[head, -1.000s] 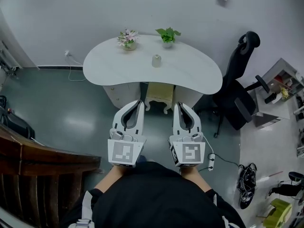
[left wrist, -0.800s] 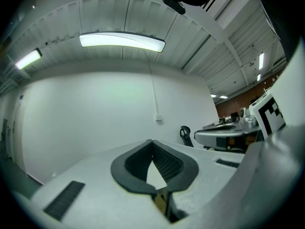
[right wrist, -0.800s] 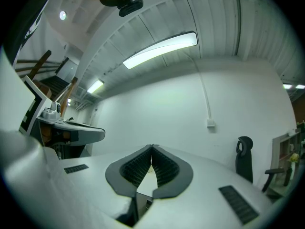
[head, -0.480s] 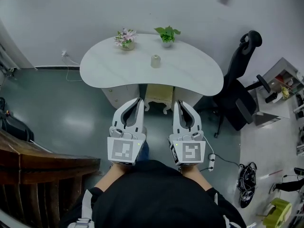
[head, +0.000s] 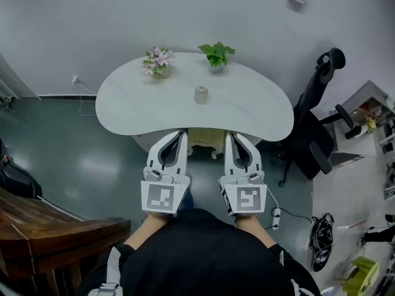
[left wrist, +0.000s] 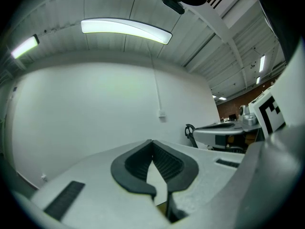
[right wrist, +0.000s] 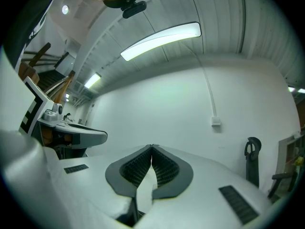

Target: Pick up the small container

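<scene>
The small pale cylindrical container [head: 200, 95] stands upright mid white kidney-shaped desk [head: 136, 106], 12 o'clock. Left tool [head: 182, 132] and right tool [head: 229, 134], 6 o'clock, jaws together, empty: seemingly carried closed for approach, well short of it.

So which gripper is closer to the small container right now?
Left, slightly. Left gripper sits below-left of the small container, right gripper below-right; both shut, by the table's near edge.

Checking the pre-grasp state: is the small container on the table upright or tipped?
Upright: the small container stands on its base near the middle of the table.
</scene>
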{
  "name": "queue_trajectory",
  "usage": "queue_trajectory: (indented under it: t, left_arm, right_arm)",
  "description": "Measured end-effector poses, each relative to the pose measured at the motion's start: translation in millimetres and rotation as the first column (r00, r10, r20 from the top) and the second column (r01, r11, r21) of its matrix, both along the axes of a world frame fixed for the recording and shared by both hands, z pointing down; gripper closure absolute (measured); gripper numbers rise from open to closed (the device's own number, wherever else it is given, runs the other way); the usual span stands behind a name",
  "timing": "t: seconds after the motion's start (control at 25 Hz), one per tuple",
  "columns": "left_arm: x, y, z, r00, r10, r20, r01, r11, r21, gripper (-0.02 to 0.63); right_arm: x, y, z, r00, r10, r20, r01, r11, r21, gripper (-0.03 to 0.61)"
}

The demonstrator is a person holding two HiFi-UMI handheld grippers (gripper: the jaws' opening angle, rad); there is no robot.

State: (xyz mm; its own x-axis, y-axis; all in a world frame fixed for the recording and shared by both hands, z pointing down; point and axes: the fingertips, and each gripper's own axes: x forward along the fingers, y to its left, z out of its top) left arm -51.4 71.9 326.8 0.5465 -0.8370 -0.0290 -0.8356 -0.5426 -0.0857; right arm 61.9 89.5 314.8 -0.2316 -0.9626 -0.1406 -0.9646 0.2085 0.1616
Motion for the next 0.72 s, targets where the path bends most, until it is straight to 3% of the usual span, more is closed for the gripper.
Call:
queue_trajectory:
  t: [0.72]
  left_arm:
    - [12.3, -164.4, 12.3, 0.997, 0.078, 0.018, -0.077, 0.995, -0.061, 0.604]
  right_arm:
    - [5.5, -161.1, 5.6, 0.999, 0.051, 0.018, -0.051, 0.998, -0.030, 0.555]
